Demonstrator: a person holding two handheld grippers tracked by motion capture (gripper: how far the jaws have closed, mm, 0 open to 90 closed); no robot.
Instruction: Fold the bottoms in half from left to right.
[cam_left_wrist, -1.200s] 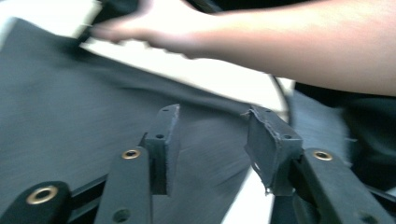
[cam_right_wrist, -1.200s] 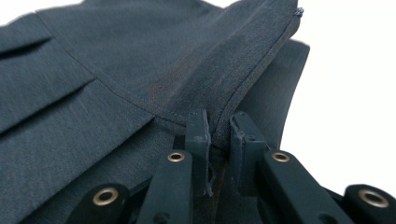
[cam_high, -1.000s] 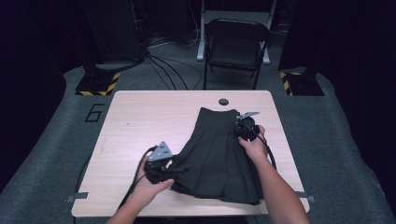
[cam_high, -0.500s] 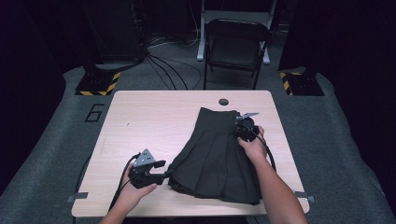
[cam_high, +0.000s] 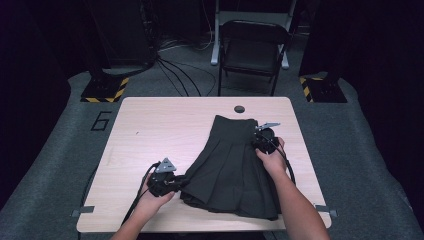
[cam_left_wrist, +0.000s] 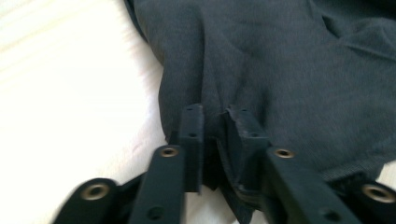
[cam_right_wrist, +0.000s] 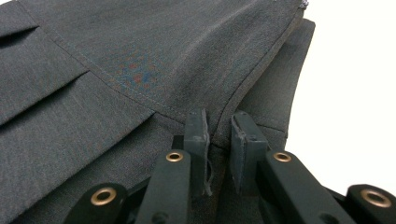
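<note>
A dark grey pleated skirt (cam_high: 230, 165) lies flat on the wooden table (cam_high: 160, 125), waistband toward the far side. My left gripper (cam_high: 177, 184) sits low at the skirt's near-left hem. In the left gripper view its jaws have just been closing, and the gripper (cam_left_wrist: 217, 121) now pinches a fold of the skirt (cam_left_wrist: 289, 60) against the tabletop. My right gripper (cam_high: 257, 140) is at the right end of the waistband. In the right gripper view this gripper (cam_right_wrist: 218, 126) is shut on the seamed edge of the skirt (cam_right_wrist: 116, 60).
A small black round cap (cam_high: 239, 109) sits in the table near its far edge. A black folding chair (cam_high: 252, 50) stands behind the table, with cables and stands on the grey floor. Bare wood lies left of the skirt.
My left gripper slid off the skirt's left side toward the near-left, sank to the table and closed on the hem. The right gripper stayed put on the waistband.
</note>
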